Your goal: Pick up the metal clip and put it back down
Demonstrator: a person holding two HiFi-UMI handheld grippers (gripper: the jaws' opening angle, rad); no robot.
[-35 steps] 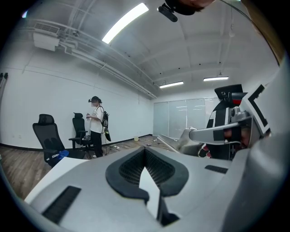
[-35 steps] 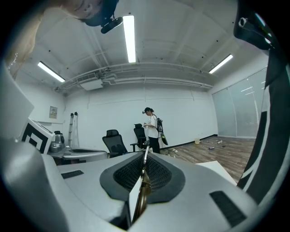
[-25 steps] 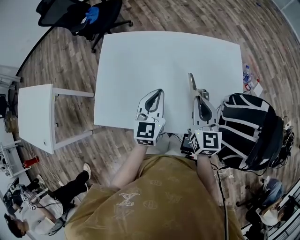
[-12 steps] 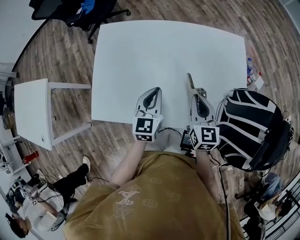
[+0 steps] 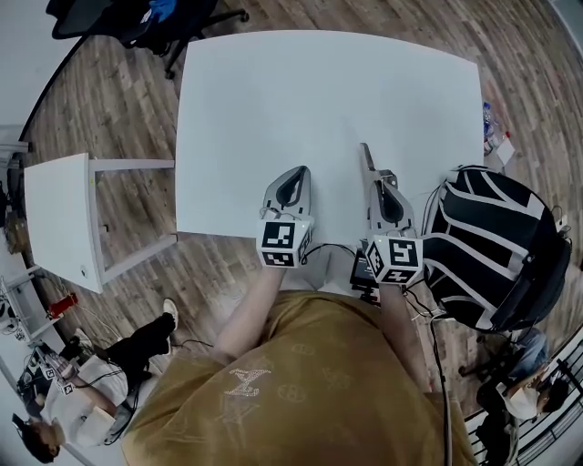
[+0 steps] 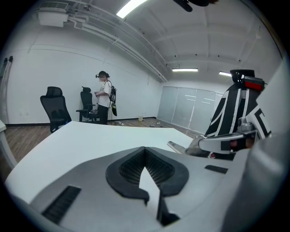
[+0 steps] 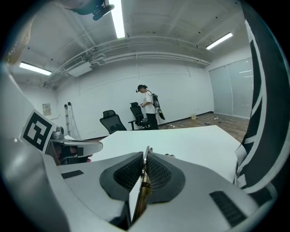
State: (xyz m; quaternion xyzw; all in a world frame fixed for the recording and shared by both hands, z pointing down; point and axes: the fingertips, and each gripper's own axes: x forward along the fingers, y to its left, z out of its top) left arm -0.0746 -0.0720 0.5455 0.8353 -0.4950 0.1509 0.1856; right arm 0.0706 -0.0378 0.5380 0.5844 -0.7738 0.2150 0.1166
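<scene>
The metal clip (image 5: 367, 160) is a thin silver strip sticking forward out of my right gripper (image 5: 381, 178), which is shut on it above the near part of the white table (image 5: 273, 91). In the right gripper view the clip (image 7: 143, 177) stands on edge between the black ribbed pads (image 7: 159, 171). My left gripper (image 5: 293, 175) hangs beside it to the left, shut with nothing in it; its pads (image 6: 131, 166) meet at the tip. From the left gripper view the right gripper (image 6: 226, 142) and the clip's tip (image 6: 175, 146) show at the right.
A black-and-white striped chair (image 5: 496, 241) stands close on the right of the table. A small white side table (image 5: 64, 218) is on the left, and dark office chairs (image 5: 137, 20) are beyond the far corner. A person (image 6: 105, 97) stands far across the room.
Both grippers have sunk a little toward the table, still side by side. The clip stays clamped in the right gripper.
</scene>
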